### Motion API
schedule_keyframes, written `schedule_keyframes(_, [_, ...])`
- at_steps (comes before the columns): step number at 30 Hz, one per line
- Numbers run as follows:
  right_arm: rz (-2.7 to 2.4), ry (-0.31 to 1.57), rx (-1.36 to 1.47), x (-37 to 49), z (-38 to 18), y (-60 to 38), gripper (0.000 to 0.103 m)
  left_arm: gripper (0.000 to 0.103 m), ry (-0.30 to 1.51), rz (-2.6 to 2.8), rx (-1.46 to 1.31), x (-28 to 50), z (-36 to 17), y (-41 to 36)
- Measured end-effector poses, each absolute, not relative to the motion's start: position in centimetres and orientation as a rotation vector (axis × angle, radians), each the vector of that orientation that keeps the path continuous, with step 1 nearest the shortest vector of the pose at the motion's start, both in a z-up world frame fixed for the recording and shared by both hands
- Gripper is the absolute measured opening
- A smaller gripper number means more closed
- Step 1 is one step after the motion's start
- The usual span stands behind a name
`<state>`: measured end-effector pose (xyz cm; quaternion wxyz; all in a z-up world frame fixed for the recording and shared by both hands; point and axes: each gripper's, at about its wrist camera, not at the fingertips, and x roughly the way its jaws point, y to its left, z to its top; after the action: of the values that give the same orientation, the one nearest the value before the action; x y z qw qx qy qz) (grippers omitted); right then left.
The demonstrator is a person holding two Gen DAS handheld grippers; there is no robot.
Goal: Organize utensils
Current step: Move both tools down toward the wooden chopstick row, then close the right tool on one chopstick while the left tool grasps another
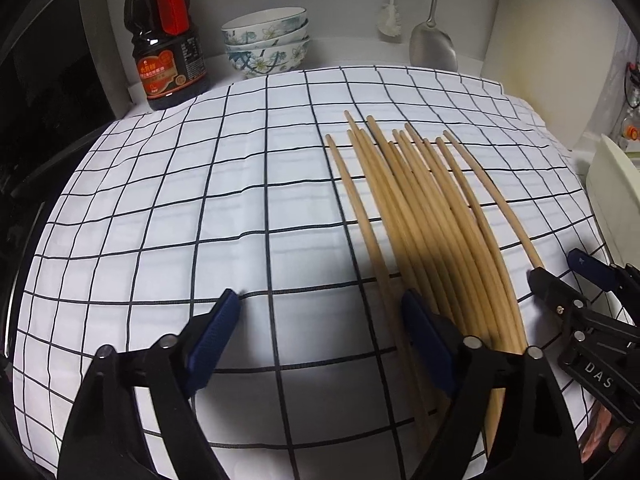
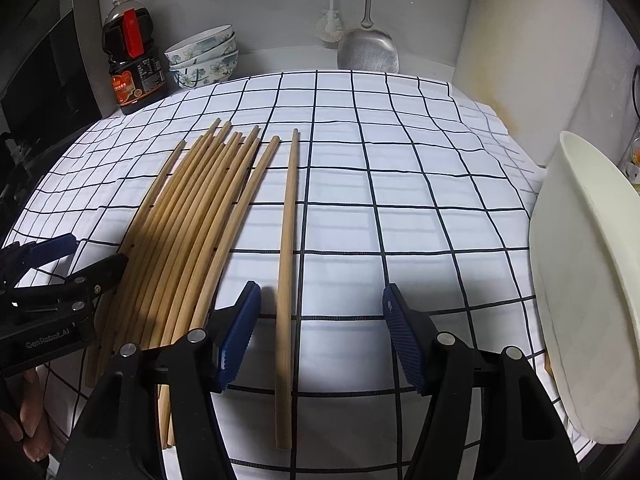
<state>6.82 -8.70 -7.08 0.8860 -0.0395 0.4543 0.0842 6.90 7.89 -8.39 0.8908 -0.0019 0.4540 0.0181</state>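
Note:
Several wooden chopsticks (image 1: 420,216) lie side by side on a white cloth with a dark grid (image 1: 200,208). They also show in the right wrist view (image 2: 192,216). One chopstick (image 2: 287,264) lies apart to the right of the bundle. My left gripper (image 1: 320,320) is open and empty, just left of the bundle's near ends. My right gripper (image 2: 320,320) is open, low over the cloth; the single chopstick runs between its fingers, closer to the left one, and nothing grips it. Each gripper shows in the other's view, the right (image 1: 560,280) and the left (image 2: 80,260).
A dark sauce bottle (image 1: 166,40) and stacked flowered bowls (image 1: 266,42) stand at the back left. A metal spatula (image 1: 432,44) and a brush (image 1: 390,20) hang on the back wall. A white tub (image 2: 588,280) stands at the right edge of the cloth.

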Motion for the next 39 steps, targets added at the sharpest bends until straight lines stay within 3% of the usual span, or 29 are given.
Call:
schedule_keyframes(6, [0.181,0.942,-0.084,6.8,-7.1,-8.8,0.061,0.082,0.924,0.060,0.045,6.7,-8.3,7.5])
schedule_keyframes(11, [0.180,0.942,-0.083,6.8,-7.1,-8.8,0.061,0.098,0.950,0.082,0.023,7.1,-8.6,8.2])
schedule_keyframes(39, [0.183,0.933,-0.082,6.0,-7.1,-8.6,0.062,0.098,0.964,-0.018,0.021,7.5,-8.9,8.9])
